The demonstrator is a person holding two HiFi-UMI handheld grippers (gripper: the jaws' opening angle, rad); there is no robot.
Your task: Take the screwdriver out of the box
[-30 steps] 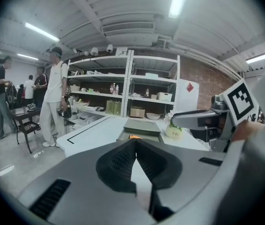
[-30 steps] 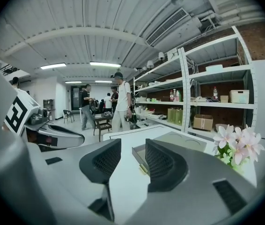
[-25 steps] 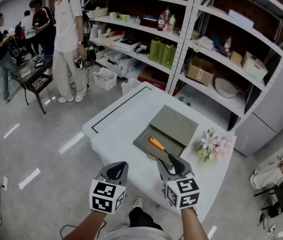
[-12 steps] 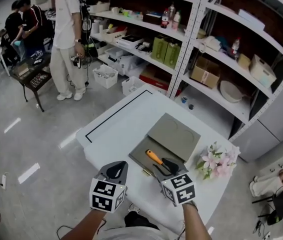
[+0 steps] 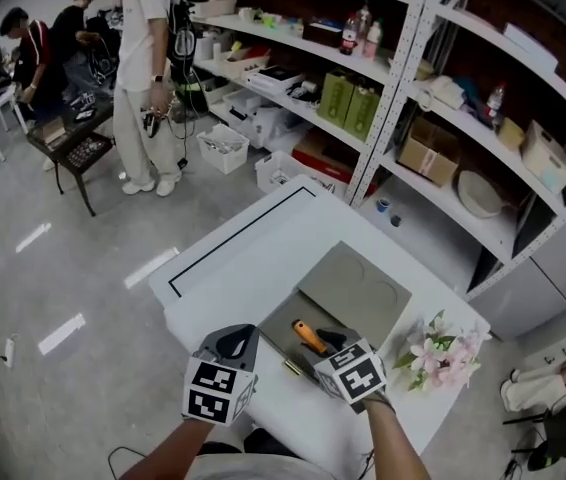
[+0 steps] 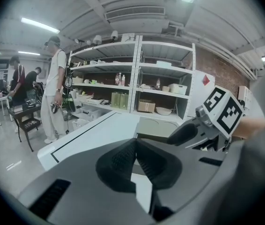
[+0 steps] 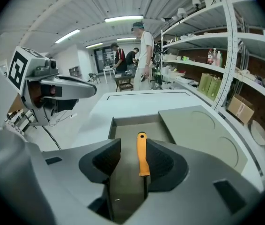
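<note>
The white counter (image 5: 233, 258) bears the open grey box (image 7: 128, 125), over which the right gripper (image 7: 133, 146) hangs with fingers spread and the left gripper (image 6: 136, 149), at its 9 o'clock, with fingers pressed together on nothing; the screwdriver (image 7: 143, 153) lies inside, handle toward 12 o'clock, so grasp and lift-out seemingly remain.

The screwdriver (image 7: 143, 154) is lying flat on the floor of the box (image 7: 123, 130), in the lower centre of the right gripper view. Its orange handle is pointing toward the upper edge of the frame, and its dark shaft is running toward the lower edge. The box is a shallow grey tray, standing open. Its lid (image 7: 202, 130) is lying flat against its right side, showing two round recesses. In the head view, the screwdriver (image 5: 308, 335) is lying diagonally in the tray, lower centre.
</note>
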